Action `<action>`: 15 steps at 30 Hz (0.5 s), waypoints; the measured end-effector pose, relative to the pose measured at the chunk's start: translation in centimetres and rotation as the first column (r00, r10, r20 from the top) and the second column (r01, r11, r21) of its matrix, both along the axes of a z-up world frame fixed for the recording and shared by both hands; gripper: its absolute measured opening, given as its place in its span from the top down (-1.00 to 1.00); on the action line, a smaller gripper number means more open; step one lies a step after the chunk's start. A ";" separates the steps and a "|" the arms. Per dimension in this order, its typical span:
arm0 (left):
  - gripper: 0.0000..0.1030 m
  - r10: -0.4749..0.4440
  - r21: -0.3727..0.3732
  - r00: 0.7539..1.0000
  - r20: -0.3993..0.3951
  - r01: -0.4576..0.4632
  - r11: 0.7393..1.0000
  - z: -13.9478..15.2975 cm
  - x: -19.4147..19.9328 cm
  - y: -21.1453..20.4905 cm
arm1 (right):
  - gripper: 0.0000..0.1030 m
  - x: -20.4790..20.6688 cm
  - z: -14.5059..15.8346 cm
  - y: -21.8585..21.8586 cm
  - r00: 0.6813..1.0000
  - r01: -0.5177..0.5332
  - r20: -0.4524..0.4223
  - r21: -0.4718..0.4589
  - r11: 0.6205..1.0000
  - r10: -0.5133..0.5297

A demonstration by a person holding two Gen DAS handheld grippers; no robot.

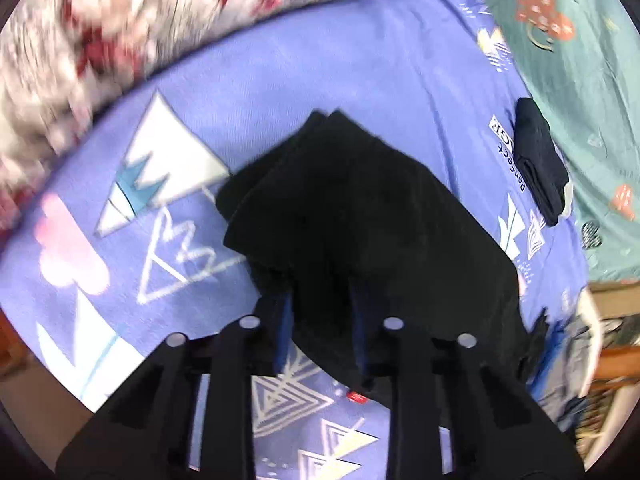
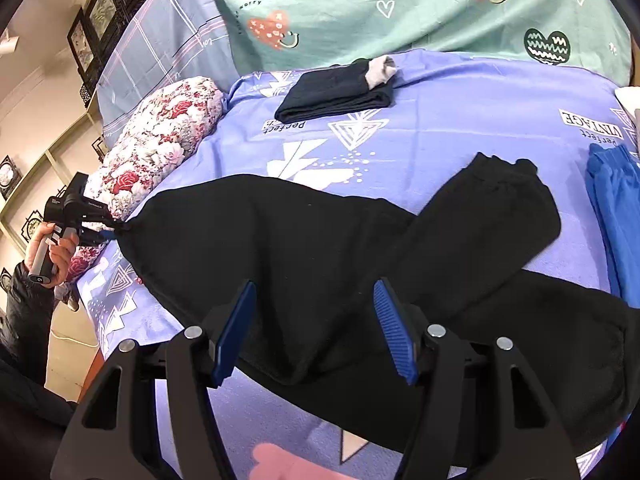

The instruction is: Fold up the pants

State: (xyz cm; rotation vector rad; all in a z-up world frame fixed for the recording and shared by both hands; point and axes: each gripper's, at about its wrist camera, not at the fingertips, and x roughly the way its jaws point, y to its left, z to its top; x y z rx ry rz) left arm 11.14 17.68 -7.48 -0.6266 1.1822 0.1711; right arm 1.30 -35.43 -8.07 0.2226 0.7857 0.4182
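Note:
Black pants (image 2: 304, 264) lie spread on a purple patterned bedsheet (image 2: 460, 120), one leg end (image 2: 504, 200) angled to the far right. My right gripper (image 2: 316, 312) is open, just above the near edge of the pants, holding nothing. My left gripper (image 2: 110, 232) shows at the far left, pinching a corner of the pants and pulling it taut. In the left wrist view the pants (image 1: 352, 216) hang bunched from my left gripper (image 1: 320, 304), whose fingers are buried in the black cloth.
A folded dark garment (image 2: 336, 92) with a grey piece lies at the far side of the sheet, also in the left wrist view (image 1: 540, 160). A floral bolster (image 2: 160, 136) lies at the left. Blue cloth (image 2: 616, 216) is at the right. A green heart-print sheet (image 2: 400, 8) lies behind.

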 end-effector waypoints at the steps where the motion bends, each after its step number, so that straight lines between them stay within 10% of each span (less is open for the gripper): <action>1: 0.58 -0.012 0.044 1.000 0.013 0.011 0.999 0.5 -0.1 -0.3 | -0.21 0.1 -0.1 0.2 1.000 -0.003 -0.004 -0.002 1.000 0.003; 8: 0.63 -0.057 0.135 0.998 0.038 0.052 0.989 2.1 0.2 -0.3 | -0.21 0.3 0.0 0.3 1.000 0.001 -0.018 0.006 1.000 -0.001; 15: 0.50 -0.052 0.196 0.998 -0.043 0.059 0.979 -2.4 0.9 1.1 | -0.21 0.9 -0.3 -0.3 0.998 0.043 -0.047 -0.027 0.999 -0.044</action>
